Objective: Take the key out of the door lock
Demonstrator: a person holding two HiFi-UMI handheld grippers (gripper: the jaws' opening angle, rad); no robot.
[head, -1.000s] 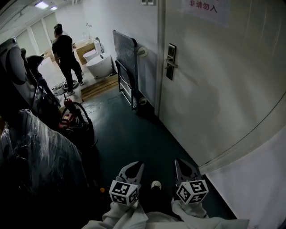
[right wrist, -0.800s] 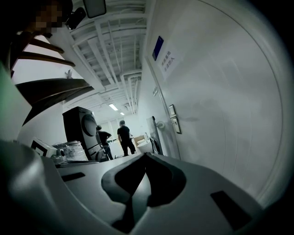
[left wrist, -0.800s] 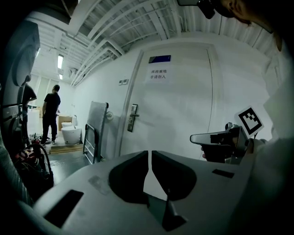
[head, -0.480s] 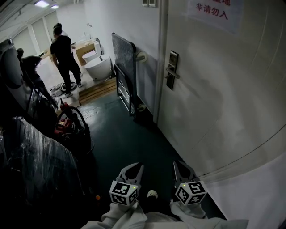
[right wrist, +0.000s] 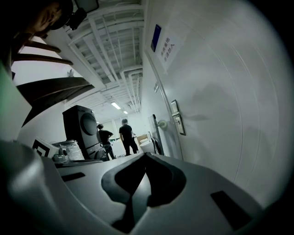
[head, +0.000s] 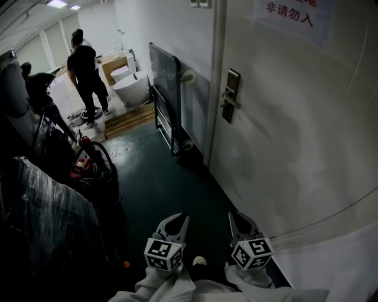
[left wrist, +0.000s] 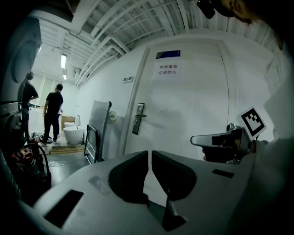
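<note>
We close in on the door [head: 295, 118]. Within the last second our view has crept forward along the dark corridor floor [head: 171, 183]. The lock plate [head: 233, 83] and its lever handle [head: 230, 102] now sit a little larger and further right in the head view, and the red-lettered notice [head: 289, 15] has slid towards the frame's edge. The left gripper [head: 175, 223] and right gripper [head: 242, 224] have not risen with the approach. Both hang low in front of our sleeves, well apart from the lock. In the left gripper view only a thin slit shows between the jaws; in the right gripper view the tips meet. Neither tong has hold of anything. The key itself, which by the task should be standing in the lock below the handle, is too small for us to pick out in any view. We judge the job to be in its approach stage, with no reach begun. One tong will have to come up to handle height and spread its jaws before it can pinch the key. Down the hall, beside a folded cart [head: 165, 88] leaning on the wall, a person in black [head: 84, 65] stands with back turned, clear of our path.
</note>
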